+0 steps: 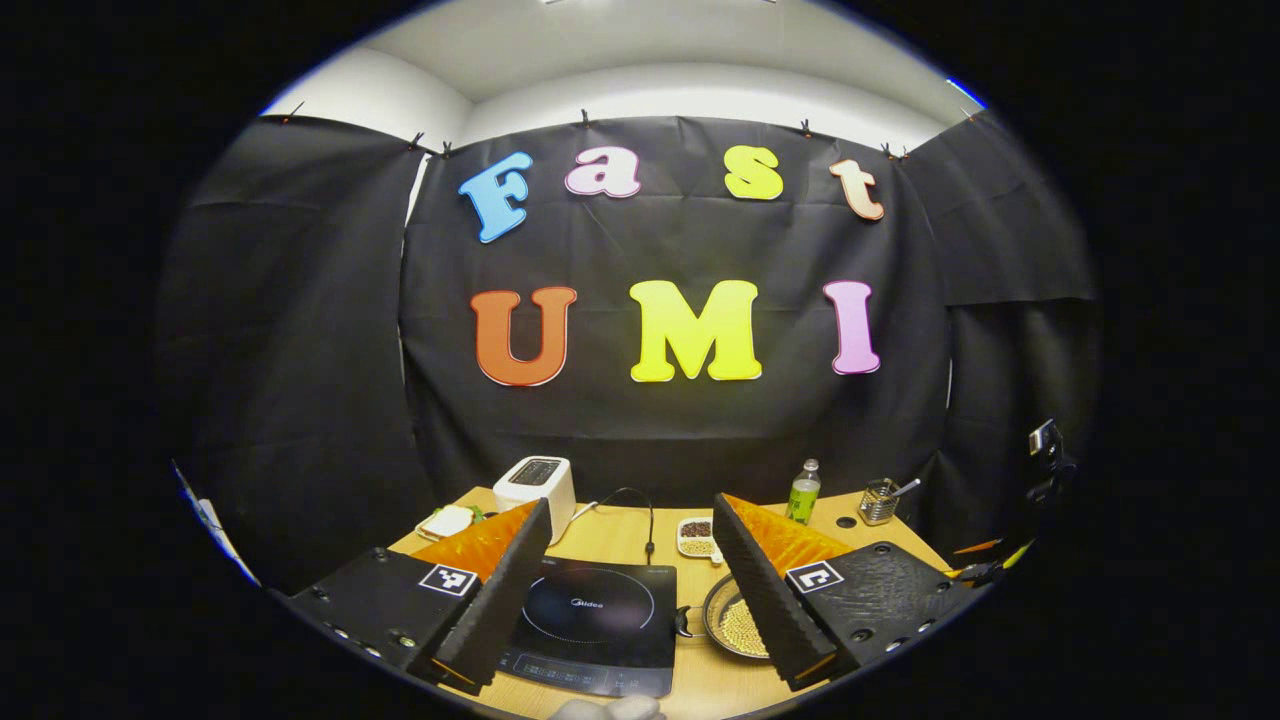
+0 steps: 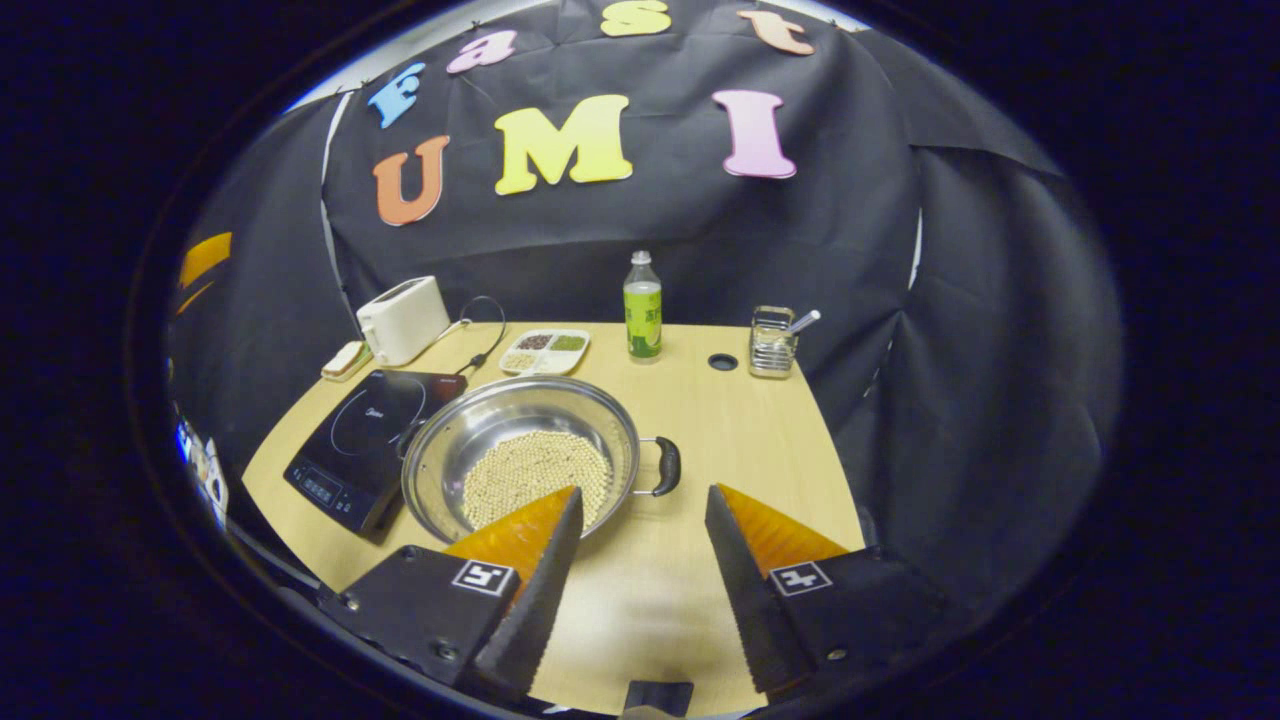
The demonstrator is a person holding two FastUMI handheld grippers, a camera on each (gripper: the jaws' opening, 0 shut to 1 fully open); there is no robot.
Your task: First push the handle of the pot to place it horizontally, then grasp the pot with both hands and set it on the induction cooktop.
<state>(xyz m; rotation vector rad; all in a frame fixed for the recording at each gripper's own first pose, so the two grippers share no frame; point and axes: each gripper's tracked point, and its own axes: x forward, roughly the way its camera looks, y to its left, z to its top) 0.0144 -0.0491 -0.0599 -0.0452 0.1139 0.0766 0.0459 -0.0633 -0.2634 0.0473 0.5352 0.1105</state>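
Plainly spread wide, left gripper (image 1: 632,520), jaws well apart, nothing between them, held above the near edge of the table (image 1: 620,535). Straight below in the left gripper view, at 6 o'clock, the induction cooktop (image 1: 598,622), dark and flat. Just beside it toward 4 o'clock, the pot (image 1: 733,625), partly hidden behind one finger, pale round beans inside. Farther back: toaster (image 1: 537,488) at 11 o'clock, small divided dish (image 1: 696,537) at 12, green bottle (image 1: 803,492) at 1, wire holder (image 1: 878,501) toward 2.

Likewise parted, right gripper (image 2: 642,505), jaws open over bare tabletop, touching nothing. In the right gripper view, pot (image 2: 520,455) at 10 o'clock from the fingertips, steel bowl half filled with beans, its dark handle (image 2: 665,466) sticking out toward 12 o'clock of the gap, near but apart from both fingers. Pot rim touching or just beside the cooktop (image 2: 365,440); cannot tell which. Pot resting on the wooden table, not on the cooktop.
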